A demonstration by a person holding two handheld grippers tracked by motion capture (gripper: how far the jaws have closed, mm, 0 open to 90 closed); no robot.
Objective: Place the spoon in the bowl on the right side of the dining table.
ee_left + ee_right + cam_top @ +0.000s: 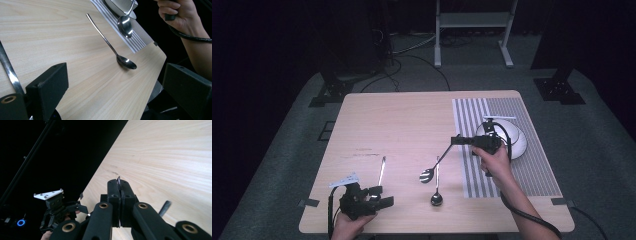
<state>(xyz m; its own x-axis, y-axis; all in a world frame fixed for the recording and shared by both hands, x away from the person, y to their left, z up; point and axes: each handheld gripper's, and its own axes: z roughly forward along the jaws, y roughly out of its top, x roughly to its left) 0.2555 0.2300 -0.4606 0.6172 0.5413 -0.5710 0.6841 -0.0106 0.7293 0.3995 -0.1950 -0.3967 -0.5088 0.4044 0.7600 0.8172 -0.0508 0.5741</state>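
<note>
My right gripper (455, 140) is shut on the handle end of a steel spoon (427, 175), which hangs tilted above the table with its bowl down and to the left. In the right gripper view the jaws (120, 185) are pressed together on the thin handle edge. A second spoon (436, 198) lies flat on the wood, its bowl toward the front edge; the left gripper view shows it as the lying spoon (127, 62), with the held spoon (125, 24) beyond. My left gripper (384, 196) stands open at the front left, nothing between its jaws (116, 71).
A slim knife-like utensil (382, 170) lies just beyond the left gripper. A white bowl (512, 137) sits on a grey striped placemat (532, 170) at the right, behind the right hand (497, 162). The table (402, 120) drops off close to the left gripper.
</note>
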